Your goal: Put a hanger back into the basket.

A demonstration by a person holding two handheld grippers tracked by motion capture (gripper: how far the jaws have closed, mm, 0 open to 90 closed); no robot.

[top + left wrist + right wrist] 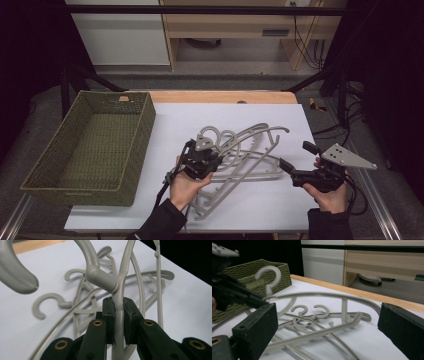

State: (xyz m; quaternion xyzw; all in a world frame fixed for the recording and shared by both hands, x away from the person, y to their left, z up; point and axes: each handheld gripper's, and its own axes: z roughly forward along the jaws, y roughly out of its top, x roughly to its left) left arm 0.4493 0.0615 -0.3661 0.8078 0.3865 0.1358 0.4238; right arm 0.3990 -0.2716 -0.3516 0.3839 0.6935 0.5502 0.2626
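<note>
We have the left gripper (202, 159) at lower centre of the high view, its fingers (109, 315) closed tight on the neck of one hanger (119, 287), just below where the hook joins the arms. Gripping there probably lets us lift it free of the tangle without the arms swinging. In the right gripper view that hanger's hook (269, 277) stands upright at upper left, above the pile, so it seems to be raised at that end.

The pile (250, 155) of grey hangers lies mid-frame on the white surface (280, 210), arms crossed over one another. The right gripper (295, 167) sits at lower right with its fingers (259, 322) spread wide and holding nothing; a hanger arm passes between them, but we cannot tell whether either finger touches it. It looks placed to steady or take the far end.

The green basket (145, 125) stands at left, likely where the hangers go.

How many hangers are in the pile is hard to count, since they overlap. The held hanger's lower end is cut off at the bottom edge of the left gripper view, and the basket's near wall hides part of its floor.
</note>
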